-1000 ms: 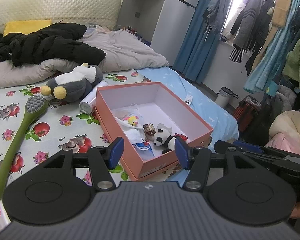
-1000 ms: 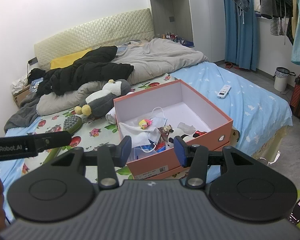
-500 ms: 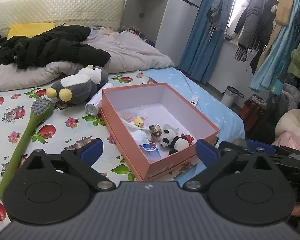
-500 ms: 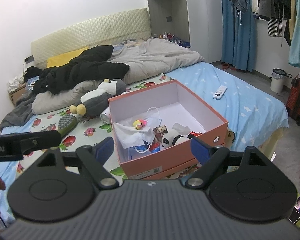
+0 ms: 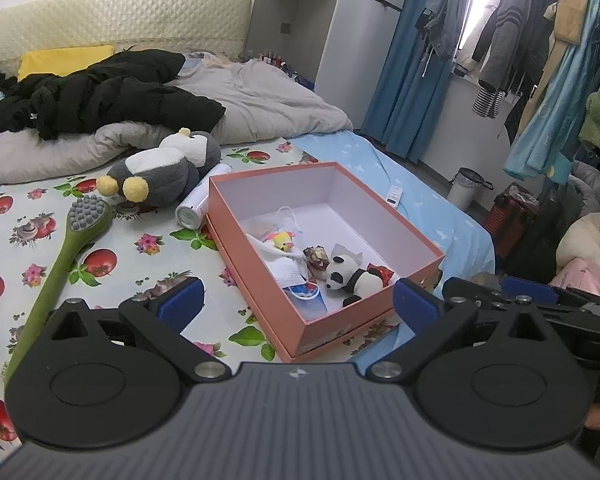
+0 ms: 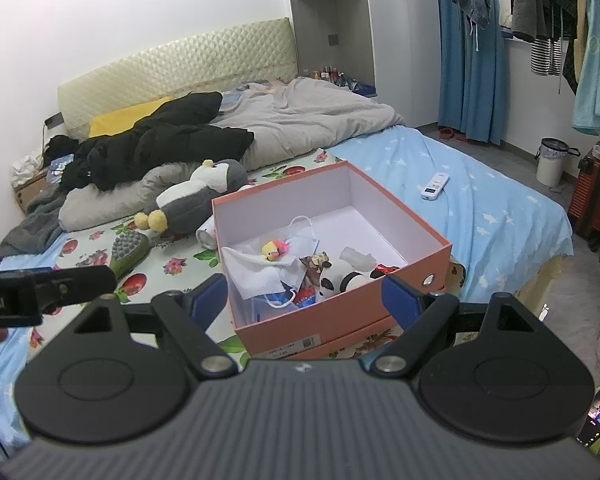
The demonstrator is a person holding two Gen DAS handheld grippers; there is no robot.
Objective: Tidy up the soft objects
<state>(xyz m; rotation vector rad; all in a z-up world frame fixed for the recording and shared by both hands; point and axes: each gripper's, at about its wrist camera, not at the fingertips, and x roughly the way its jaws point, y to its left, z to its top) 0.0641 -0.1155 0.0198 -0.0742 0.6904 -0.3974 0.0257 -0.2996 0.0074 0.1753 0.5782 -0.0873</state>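
An orange box [image 5: 260, 272] [image 6: 340, 320] stands open on the bed. In it lie a panda plush [image 5: 350, 274] [image 6: 340, 278], a small yellow chick toy [image 5: 283, 241] [image 6: 273, 249], white face masks [image 5: 286, 268] [image 6: 256, 274] and a small brown toy [image 5: 315, 255]. A grey penguin plush [image 5: 160, 174] [image 6: 198, 196] lies on the bed behind the box. My left gripper [image 5: 296, 306] is open and empty, in front of the box. My right gripper [image 6: 304, 296] is open and empty, near the box's front wall.
A green long-handled brush [image 5: 66, 248] [image 6: 128, 250] and a white can [image 5: 198, 208] lie left of the box. A black jacket [image 5: 100, 96] and a grey duvet [image 5: 268, 104] cover the bed's far part. A remote [image 6: 434, 186] lies on the blue sheet. A bin [image 6: 552, 162] stands on the floor.
Both grippers have opened wide from nearly shut. Both views have shifted slightly closer to the box.
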